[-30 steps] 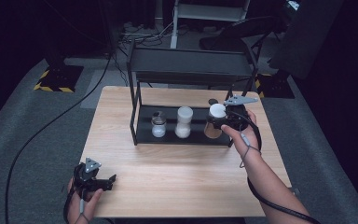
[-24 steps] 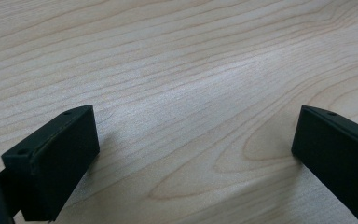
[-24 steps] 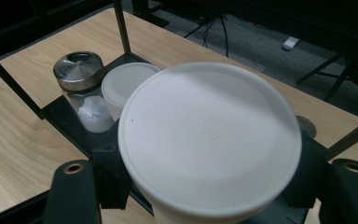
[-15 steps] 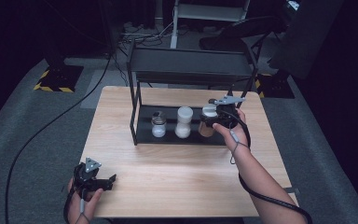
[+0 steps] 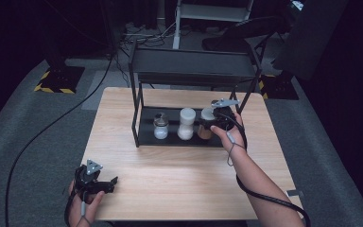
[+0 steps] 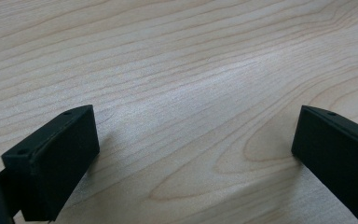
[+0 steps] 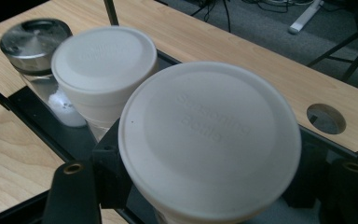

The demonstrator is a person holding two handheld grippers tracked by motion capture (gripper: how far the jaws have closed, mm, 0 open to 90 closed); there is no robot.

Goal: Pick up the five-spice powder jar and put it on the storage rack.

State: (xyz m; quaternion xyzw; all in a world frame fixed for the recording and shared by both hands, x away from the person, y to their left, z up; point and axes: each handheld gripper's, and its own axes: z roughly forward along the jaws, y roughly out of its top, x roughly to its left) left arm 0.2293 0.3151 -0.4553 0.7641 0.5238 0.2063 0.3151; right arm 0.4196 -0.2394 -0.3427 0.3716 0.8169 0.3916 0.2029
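Right gripper (image 5: pixel 213 124) clamped on white-lidded jar (image 7: pixel 209 140), jar on rack's lower shelf (image 5: pixel 146 130) right of two others, left gripper (image 5: pixel 105 183) open near table edge.

This looks like a lab or recording studio: a lone wooden desk (image 5: pixel 179 170) stands on grey carpet (image 5: pixel 42 132) amid dark surroundings, with cables (image 5: pixel 52 125) trailing across the floor, yellow-black hazard tape (image 5: pixel 52 87) on stand bases, and metal equipment frames (image 5: pixel 208 12) behind.

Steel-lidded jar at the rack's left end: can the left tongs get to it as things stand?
Probably yes. The left tongs rest open at the table's near edge, with bare tabletop up to the steel-lidded jar; the rack's upper shelf rules out coming from above.
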